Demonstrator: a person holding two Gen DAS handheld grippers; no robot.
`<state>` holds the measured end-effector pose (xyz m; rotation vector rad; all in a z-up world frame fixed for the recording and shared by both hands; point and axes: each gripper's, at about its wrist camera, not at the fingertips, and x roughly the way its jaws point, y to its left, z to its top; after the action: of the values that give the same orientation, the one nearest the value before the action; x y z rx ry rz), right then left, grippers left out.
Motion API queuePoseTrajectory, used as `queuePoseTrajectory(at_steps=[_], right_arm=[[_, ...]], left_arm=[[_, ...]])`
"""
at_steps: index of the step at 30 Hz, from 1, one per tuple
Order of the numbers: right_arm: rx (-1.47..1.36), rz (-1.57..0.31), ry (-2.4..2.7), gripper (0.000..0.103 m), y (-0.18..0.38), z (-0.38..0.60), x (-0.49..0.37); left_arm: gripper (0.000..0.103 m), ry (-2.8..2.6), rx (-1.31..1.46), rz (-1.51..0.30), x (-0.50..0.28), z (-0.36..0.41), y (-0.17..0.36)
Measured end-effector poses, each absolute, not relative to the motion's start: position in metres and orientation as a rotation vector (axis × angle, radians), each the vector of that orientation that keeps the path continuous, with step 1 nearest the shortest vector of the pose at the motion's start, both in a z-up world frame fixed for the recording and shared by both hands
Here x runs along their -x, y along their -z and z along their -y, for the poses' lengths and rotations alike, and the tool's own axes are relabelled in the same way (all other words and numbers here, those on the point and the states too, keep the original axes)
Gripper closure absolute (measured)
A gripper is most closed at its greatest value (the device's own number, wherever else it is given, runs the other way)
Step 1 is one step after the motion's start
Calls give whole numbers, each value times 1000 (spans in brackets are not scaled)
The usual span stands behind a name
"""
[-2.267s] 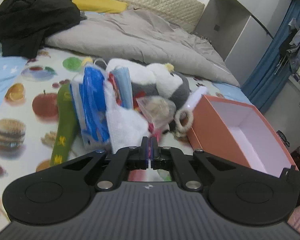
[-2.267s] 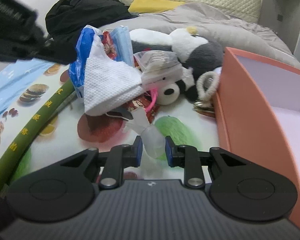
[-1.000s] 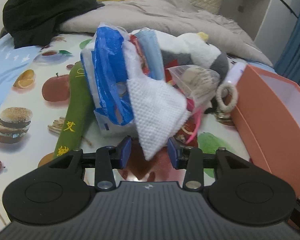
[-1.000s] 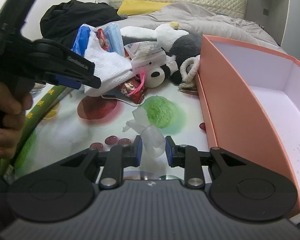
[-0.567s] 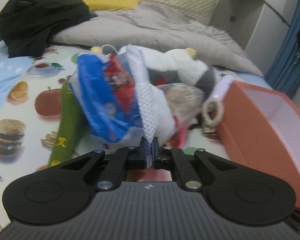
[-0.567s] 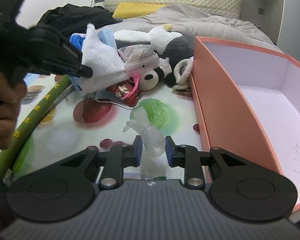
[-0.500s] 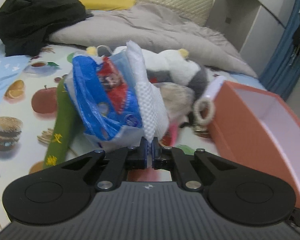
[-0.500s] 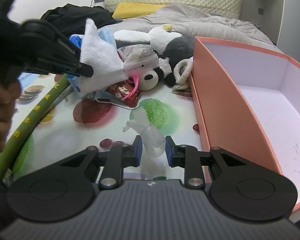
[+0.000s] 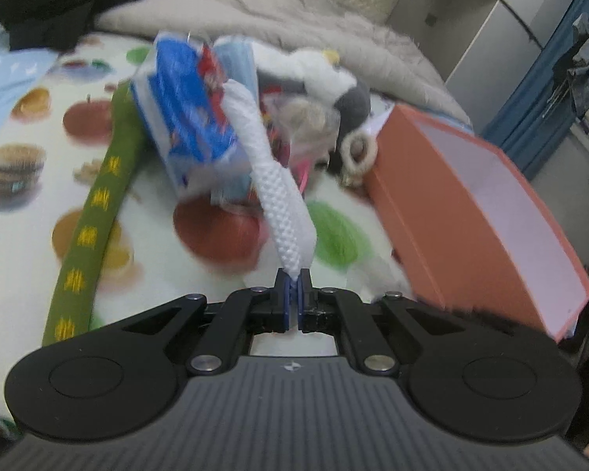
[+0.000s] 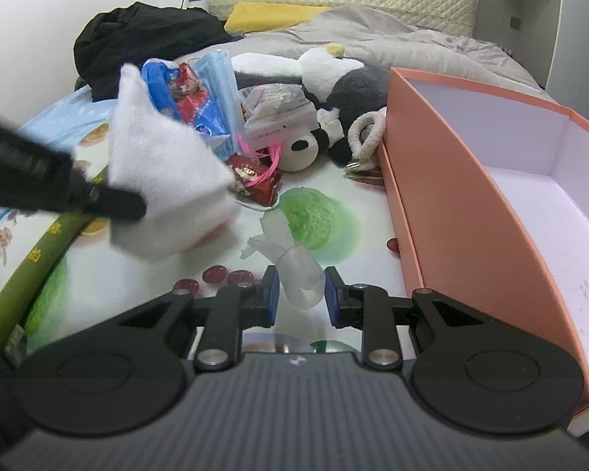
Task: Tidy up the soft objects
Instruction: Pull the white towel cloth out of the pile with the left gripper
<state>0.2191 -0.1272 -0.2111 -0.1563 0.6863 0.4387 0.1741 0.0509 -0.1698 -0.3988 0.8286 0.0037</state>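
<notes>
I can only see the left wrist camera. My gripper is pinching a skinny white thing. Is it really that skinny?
Observer: No. From the right wrist camera the white cloth is a wide sheet. The left gripper pinches it near one edge, so you see it edge-on.
Operator: What's my other gripper doing?
Observer: The right gripper is shut on a crumpled bit of clear plastic.
Operator: Does the fluffy toy have a face?
Observer: Yes. The plush toy shows a white face with black eye patches, turned towards the right wrist camera.
</notes>
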Motion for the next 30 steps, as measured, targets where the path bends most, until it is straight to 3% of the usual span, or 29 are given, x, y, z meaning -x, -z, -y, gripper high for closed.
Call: queuePoseTrajectory(at_steps=[11,15,16,21,27,30], right_arm=[[167,-749,-453,69,230,125,-222],[166,-754,-478,61,233,124,-216],[161,-755,-490,55,232,124,-216],[147,-738,-538,42,227,123,-212],[198,-722,-535,43,231,118,-213],[200,-741,-539,51,235,119,-216]], left_arm=[[95,-23,401,-1001,-159,-66,213],[59,-14,361,-1011,-155,-65,209],[55,-11,351,-999,-153,-65,207],[45,-6,289,-991,-148,-67,199],[34,7,235,-946,-153,-73,194],[33,16,239,-940,-159,-72,198]])
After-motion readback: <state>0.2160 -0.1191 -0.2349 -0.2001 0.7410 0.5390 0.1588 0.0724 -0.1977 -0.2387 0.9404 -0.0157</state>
